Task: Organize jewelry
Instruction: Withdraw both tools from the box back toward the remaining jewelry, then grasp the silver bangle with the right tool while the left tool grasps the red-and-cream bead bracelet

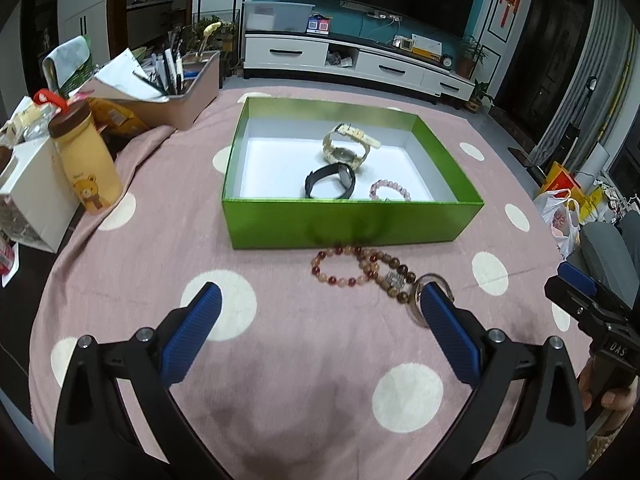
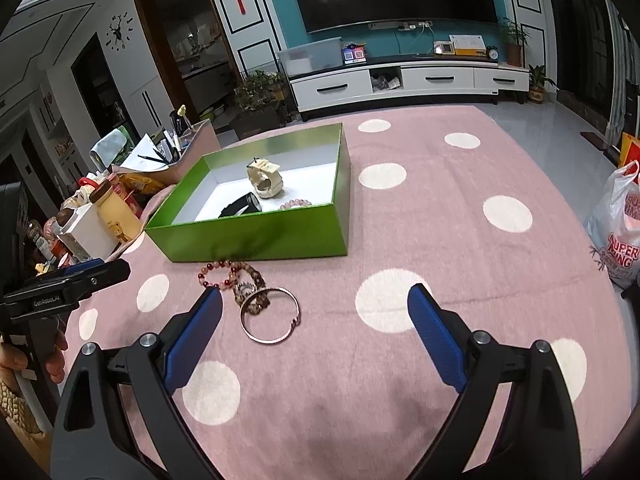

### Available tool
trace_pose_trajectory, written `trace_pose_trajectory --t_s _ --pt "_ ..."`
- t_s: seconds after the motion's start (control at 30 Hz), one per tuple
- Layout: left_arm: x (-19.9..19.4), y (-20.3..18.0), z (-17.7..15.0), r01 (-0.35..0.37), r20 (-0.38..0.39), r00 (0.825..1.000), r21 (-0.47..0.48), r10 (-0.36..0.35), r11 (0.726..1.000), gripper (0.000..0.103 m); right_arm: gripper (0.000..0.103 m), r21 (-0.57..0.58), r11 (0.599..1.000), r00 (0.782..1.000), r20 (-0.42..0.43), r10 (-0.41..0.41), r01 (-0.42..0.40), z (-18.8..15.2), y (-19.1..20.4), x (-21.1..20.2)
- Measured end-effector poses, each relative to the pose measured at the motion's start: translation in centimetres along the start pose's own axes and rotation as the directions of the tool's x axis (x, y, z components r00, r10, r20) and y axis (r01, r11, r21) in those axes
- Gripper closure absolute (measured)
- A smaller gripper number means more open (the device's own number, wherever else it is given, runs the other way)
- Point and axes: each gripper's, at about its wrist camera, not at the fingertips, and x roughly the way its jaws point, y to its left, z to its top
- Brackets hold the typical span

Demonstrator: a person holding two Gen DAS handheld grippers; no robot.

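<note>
In the left wrist view, the left gripper is seen released, its blue fingers spread wide at the bottom of the frame above a pink dotted cloth; a green box at centre already holds a cream watch, a black watch and a pink bead bracelet. Just below the box's front wall, a red bead bracelet and a brown bead bracelet are shown overlapping, with a metal bangle partly hidden behind the right finger. In the right wrist view, the right gripper is likewise released and empty, the bangle lying left of centre across the brown beads, beside the red beads. Snagging is judged the chief risk: because the three pieces overlap (the bangle seemingly on top), lifting one could drag the others along or drop them short of the box wall. At upper left, a bear bottle, a white carton and a pen holder are crowded beside the box, well clear of the pickup; the other gripper is held near the left edge.
</note>
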Motion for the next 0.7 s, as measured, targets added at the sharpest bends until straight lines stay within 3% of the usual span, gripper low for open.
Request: trace_pose_trajectory --t_s 0.4,0.7 --pt "0.7 0.6 -3.7 0.015 -0.049 0.999 -0.033 -0.017 0.999 0.002 0.009 -0.078 0.994 0.995 -0.068 0.076 -0.081 -3.2 1.6 1.2" --pt "1.8 -0.4 -5.2 0.021 -0.074 0.997 0.020 -0.019 1.000 0.002 0.009 -0.145 0.984 0.990 -0.105 0.093 -0.108 -4.1 3.2 3.0"
